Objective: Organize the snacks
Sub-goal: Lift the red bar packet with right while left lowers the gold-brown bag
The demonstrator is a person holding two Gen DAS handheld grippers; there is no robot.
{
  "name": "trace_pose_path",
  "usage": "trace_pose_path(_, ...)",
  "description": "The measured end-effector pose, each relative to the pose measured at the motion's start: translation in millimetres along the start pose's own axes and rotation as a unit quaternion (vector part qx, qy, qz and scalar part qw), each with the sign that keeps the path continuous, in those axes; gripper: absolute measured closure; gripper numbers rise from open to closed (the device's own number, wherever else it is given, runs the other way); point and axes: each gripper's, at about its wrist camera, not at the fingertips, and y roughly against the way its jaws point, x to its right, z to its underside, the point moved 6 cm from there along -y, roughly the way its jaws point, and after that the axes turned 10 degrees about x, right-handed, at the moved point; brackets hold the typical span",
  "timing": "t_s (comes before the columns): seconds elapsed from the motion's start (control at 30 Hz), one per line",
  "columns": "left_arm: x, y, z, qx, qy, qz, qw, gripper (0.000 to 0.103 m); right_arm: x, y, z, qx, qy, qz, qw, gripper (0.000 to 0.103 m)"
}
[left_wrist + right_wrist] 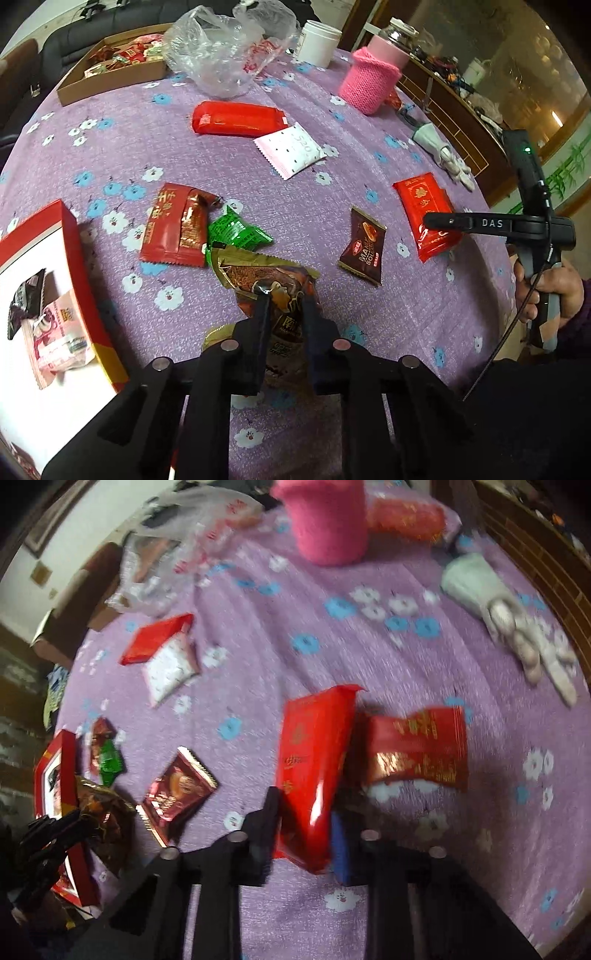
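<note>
Left wrist view: the left gripper [284,299] has its fingers squeezed shut on a brown and gold snack bag [273,280], likely so it can go into the red box [74,258] just to its left. The right gripper [306,816] pinches a red snack pack [314,760], tipped up off the table [332,657]. Other snacks lie scattered farther off, waiting.

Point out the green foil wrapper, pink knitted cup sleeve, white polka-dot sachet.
Green foil wrapper [236,232], left wrist view, centre of foil.
Pink knitted cup sleeve [369,83], left wrist view, knit side.
White polka-dot sachet [291,149], left wrist view, flat face.
</note>
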Motion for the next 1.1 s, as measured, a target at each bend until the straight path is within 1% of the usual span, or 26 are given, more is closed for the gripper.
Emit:
trace_pose_path(0.07, 1, 3, 1, 0.002, -0.001, 0.003, 1.0000, 0.091, -5, 4, -2, 0.005, 0.011, -0.008, 1.000, 0.085)
trace_pose_path(0.23, 10, 6, 5, 0.006, -0.017, 0.009, 0.9998, 0.091, -9, 8, -2, 0.009, 0.009, -0.024, 1.000, 0.087)
trace_pose_path(0.3, 13, 6, 6, 0.007, -0.025, 0.006, 0.9997, 0.091, -10, 6, -1, 0.008, 0.004, -0.030, 1.000, 0.087)
trace_pose_path(0.37, 14, 5, 7, 0.007, -0.033, -0.005, 0.9994, 0.091, -11, 6, -1, 0.009, 0.002, -0.031, 0.999, 0.087)
trace_pose_path(0.47, 8, 1, 11, 0.000, -0.040, -0.041, 0.9984, 0.090, -14, 4, -1, 0.011, -0.005, -0.042, 0.999, 0.087)
trace_pose_path(0.5, 5, 1, 12, -0.001, -0.036, -0.046, 0.9983, 0.086, -16, 4, -1, 0.011, -0.004, -0.044, 0.999, 0.087)
trace_pose_path(0.57, 2, -1, 14, -0.006, -0.028, -0.044, 0.9986, 0.080, -22, 3, 0, 0.009, 0.004, -0.050, 0.999, 0.086)
trace_pose_path(0.6, 1, -2, 16, -0.010, -0.029, -0.048, 0.9984, 0.062, -26, 2, 1, 0.009, 0.010, -0.053, 0.999, 0.085)
trace_pose_path(0.63, 0, -6, 19, -0.023, -0.032, -0.057, 0.9976, 0.037, -28, 2, 1, 0.009, 0.014, -0.054, 0.998, 0.084)
trace_pose_path(0.67, -1, -10, 24, -0.036, -0.036, -0.066, 0.9965, 0.032, -30, 1, 1, 0.010, 0.020, -0.052, 0.998, 0.084)
trace_pose_path(0.73, 0, -16, 30, -0.049, -0.047, -0.072, 0.9951, 0.032, -35, -4, 2, 0.004, 0.030, -0.046, 0.998, 0.084)
trace_pose_path(0.8, 3, -17, 30, -0.041, -0.063, -0.074, 0.9944, 0.032, -34, -12, 7, -0.009, 0.033, -0.038, 0.999, 0.086)
trace_pose_path(0.87, 5, -18, 27, -0.032, -0.063, -0.061, 0.9956, 0.044, -28, -21, 13, -0.025, 0.015, -0.037, 0.999, 0.085)
trace_pose_path(0.9, 6, -17, 25, -0.027, -0.060, -0.051, 0.9965, 0.057, -26, -20, 13, -0.018, 0.009, -0.041, 0.999, 0.086)
trace_pose_path(0.93, 7, -16, 22, -0.020, -0.062, -0.052, 0.9965, 0.067, -26, -20, 13, -0.017, 0.012, -0.042, 0.999, 0.086)
trace_pose_path(0.97, 7, -16, 20, -0.017, -0.061, -0.052, 0.9966, 0.069, -26, -20, 13, -0.016, 0.014, -0.043, 0.999, 0.086)
trace_pose_path(1.03, 7, -15, 15, -0.010, -0.056, -0.049, 0.9972, 0.077, -26, -19, 14, -0.013, 0.009, -0.046, 0.999, 0.087)
trace_pose_path(1.1, 9, -11, 12, 0.000, -0.058, -0.048, 0.9971, 0.083, -29, -16, 12, -0.006, 0.008, -0.061, 0.998, 0.087)
